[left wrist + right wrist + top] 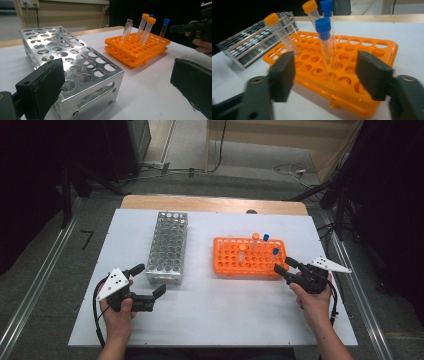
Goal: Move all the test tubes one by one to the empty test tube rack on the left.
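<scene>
We see a white table (210, 305) filling the middle of the high view, with a metal rack (167, 247) standing left of centre and an orange rack (248, 256) right of centre, the two well apart. In the left gripper view the metal rack (72, 67) takes up the left and centre of the frame, all its holes bare, and the orange rack (137, 48) sits in the upper right behind it. The left gripper (148, 281) lies at the lower left of the high view, just beside the metal rack's near end, with its jaws spread wide and nothing between them; in its own view the left gripper (120, 87) shows one jaw at the lower left in front of the rack's corner and the other at the right edge. The right gripper (283, 266) is at the right of the high view, at the orange rack's near right corner, with its jaws about half open. In the right gripper view the right gripper (325, 72) frames a blue-capped tube (325, 47) that stands in the orange rack (372, 50) at the centre of the frame; the pads stand clear of the tube on both sides. Behind it stand two orange-capped tubes (279, 32) in the upper left, tilted, and another blue-capped one at the top.
</scene>
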The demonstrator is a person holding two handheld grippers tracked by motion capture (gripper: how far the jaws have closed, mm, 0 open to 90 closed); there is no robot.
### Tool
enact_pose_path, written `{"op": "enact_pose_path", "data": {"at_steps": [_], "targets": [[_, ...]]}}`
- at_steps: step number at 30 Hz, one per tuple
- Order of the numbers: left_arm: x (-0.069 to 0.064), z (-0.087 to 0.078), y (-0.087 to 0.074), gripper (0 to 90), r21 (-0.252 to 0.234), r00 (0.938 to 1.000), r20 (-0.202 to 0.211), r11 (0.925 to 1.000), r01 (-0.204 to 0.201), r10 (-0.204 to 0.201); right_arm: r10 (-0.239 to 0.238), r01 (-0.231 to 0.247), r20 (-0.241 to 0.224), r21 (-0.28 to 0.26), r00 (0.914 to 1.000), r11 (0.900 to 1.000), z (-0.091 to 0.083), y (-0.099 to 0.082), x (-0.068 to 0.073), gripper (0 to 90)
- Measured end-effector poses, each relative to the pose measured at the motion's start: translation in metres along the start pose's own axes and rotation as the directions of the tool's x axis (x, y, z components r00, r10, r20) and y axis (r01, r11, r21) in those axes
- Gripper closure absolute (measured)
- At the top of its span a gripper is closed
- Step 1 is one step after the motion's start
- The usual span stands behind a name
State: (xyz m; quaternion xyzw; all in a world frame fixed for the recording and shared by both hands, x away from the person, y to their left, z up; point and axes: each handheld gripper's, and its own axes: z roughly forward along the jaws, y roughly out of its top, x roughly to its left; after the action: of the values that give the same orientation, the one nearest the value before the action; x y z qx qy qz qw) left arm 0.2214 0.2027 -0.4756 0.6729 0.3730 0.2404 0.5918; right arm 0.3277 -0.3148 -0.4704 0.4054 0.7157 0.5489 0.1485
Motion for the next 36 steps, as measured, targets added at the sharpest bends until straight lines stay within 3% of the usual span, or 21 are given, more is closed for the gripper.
{"op": "enact_pose_path", "data": {"at_steps": [2, 6, 15, 19, 24, 27, 32, 36], "targets": [[-0.002, 0.001, 0.0, 0.0, 0.001, 1.0, 0.004, 1.0, 0.002, -0.002, 0.021, -0.022, 0.023, 0.028, 0.9995, 0.9994, 0.01, -0.001, -0.001, 45.0], [-0.004, 0.003, 0.0, 0.0, 0.005, 1.0, 0.008, 1.0, 0.004, -0.004, 0.01, -0.012, 0.052, 0.041, 0.9986, 0.9991, 0.023, -0.004, 0.0, 53.3], [-0.006, 0.004, -0.001, 0.0, 0.01, 0.9999, 0.01, 0.9999, 0.004, -0.004, -0.027, 0.021, 0.075, 0.068, 0.9969, 0.9975, 0.042, -0.008, 0.009, 63.2], [-0.006, 0.004, -0.001, 0.0, 0.013, 0.9999, 0.007, 0.9999, 0.01, -0.01, -0.031, 0.025, 0.09, 0.06, 0.9955, 0.9979, 0.042, -0.009, 0.01, 67.2], [-0.008, 0.006, -0.001, 0.0, 0.015, 0.9998, 0.012, 0.9998, 0.016, -0.016, -0.074, 0.068, 0.115, 0.056, 0.9906, 0.9961, 0.042, -0.011, 0.011, 74.8], [-0.009, 0.006, -0.001, 0.0, 0.019, 0.9999, 0.012, 0.9998, 0.011, -0.011, -0.069, 0.066, 0.115, 0.027, 0.991, 0.9974, 0.038, -0.009, 0.009, 75.2], [-0.011, 0.007, 0.001, 0.0, 0.017, 0.9998, 0.016, 0.9998, 0.012, -0.013, -0.112, 0.114, 0.119, -0.012, 0.9866, 0.9934, 0.028, 0.001, 0.016, 75.3], [-0.014, 0.009, 0.002, 0.0, 0.018, 0.9996, 0.026, 0.9998, 0.012, -0.012, -0.101, 0.103, 0.068, -0.035, 0.9926, 0.994, 0.02, 0.008, 0.023, 75.3]]}}
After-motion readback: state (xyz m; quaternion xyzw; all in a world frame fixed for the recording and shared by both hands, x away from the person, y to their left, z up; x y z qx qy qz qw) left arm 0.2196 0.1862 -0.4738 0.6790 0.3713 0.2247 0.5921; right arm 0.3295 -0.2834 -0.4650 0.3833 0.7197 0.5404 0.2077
